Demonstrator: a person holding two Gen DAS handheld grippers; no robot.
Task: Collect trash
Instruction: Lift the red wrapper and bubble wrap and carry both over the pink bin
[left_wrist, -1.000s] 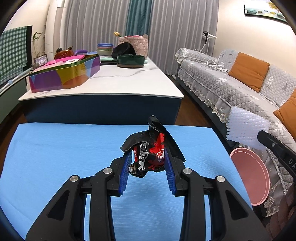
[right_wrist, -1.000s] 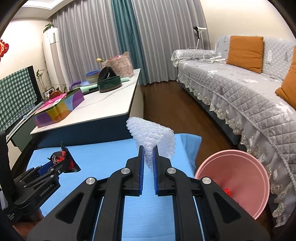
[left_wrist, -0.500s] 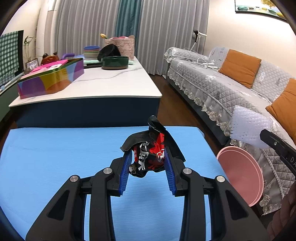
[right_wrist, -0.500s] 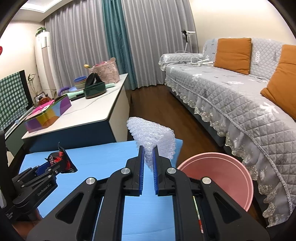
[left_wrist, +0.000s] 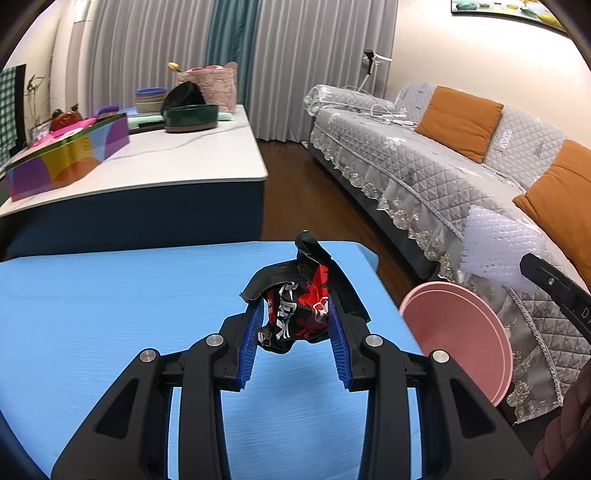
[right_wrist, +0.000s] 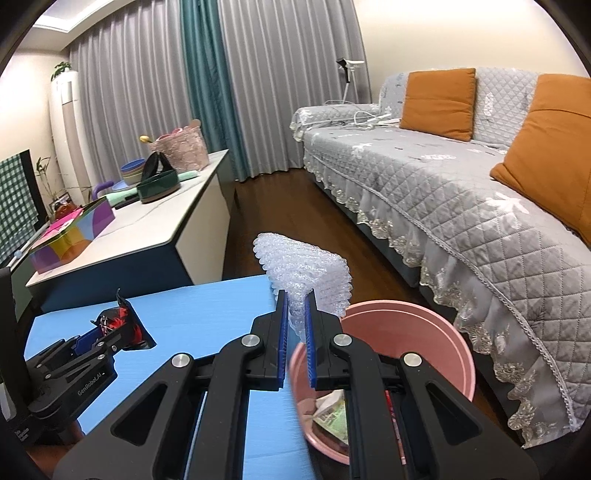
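Note:
My left gripper (left_wrist: 295, 314) is shut on a crumpled black and red snack wrapper (left_wrist: 301, 306) and holds it above the blue table (left_wrist: 110, 314). My right gripper (right_wrist: 296, 306) is shut on a piece of white bubble wrap (right_wrist: 306, 269) and holds it over the near rim of the pink trash bin (right_wrist: 436, 332). The bin stands off the table's right edge and holds some paper trash (right_wrist: 330, 413). In the left wrist view the bin (left_wrist: 461, 332) and the bubble wrap (left_wrist: 498, 247) show at the right. In the right wrist view the left gripper with the wrapper (right_wrist: 118, 325) shows at the left.
A grey quilted sofa (right_wrist: 461, 192) with orange cushions (right_wrist: 437, 98) runs along the right. A white-topped cabinet (left_wrist: 166, 162) behind the table carries a colourful box (left_wrist: 70, 158), bowls and a dark green pan (left_wrist: 190, 116). Dark wooden floor (right_wrist: 280, 210) lies between them.
Both grippers have moved right toward the pink bin, each keeping its hold. The right gripper with the bubble wrap now hangs over the bin's rim and the bin's contents have come into view.

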